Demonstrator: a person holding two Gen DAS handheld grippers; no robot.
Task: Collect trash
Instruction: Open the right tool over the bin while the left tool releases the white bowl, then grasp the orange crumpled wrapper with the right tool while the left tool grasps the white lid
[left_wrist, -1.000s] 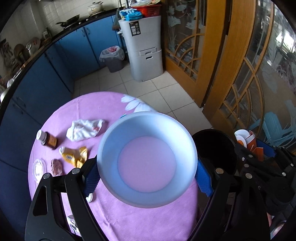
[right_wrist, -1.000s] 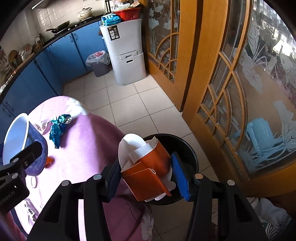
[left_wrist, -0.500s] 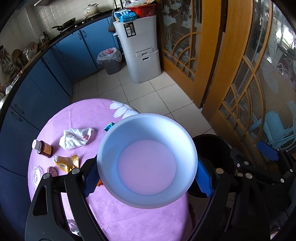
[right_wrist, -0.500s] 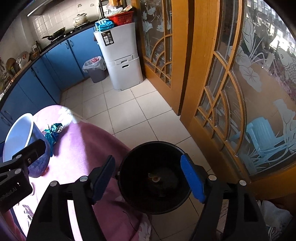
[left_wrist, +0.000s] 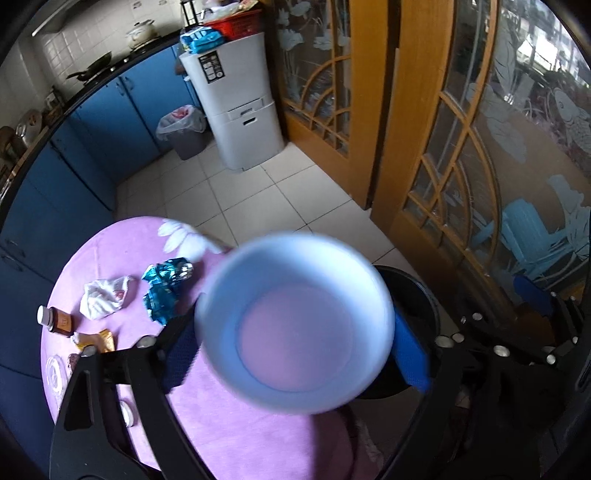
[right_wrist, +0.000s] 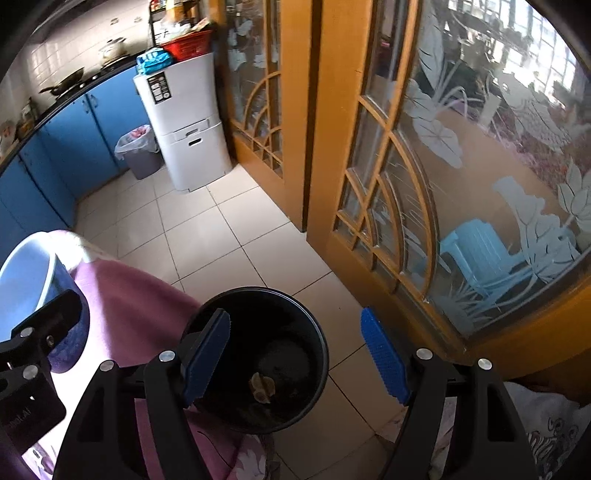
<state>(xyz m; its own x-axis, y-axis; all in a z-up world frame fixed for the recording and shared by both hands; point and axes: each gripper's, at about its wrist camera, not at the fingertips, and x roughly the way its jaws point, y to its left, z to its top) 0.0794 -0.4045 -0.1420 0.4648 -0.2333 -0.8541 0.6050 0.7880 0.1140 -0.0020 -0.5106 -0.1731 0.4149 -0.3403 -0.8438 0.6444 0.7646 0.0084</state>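
Black bin beneath spread right gripper; bowl in left gripper.

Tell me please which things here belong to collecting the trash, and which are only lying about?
Belong to the job:
- black bin on the floor
- blue wrapper, white crumpled tissue, yellow packet on the table
- bowl in the left tongs
- right tongs, open above the bin

Just lying about:
- brown bottle
- grey lined bin
- white cabinet

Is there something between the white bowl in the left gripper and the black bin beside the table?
Nothing visible: the white bowl hangs above the table edge, the black bin gapes beside it, and the right gripper hovers open over the bin.
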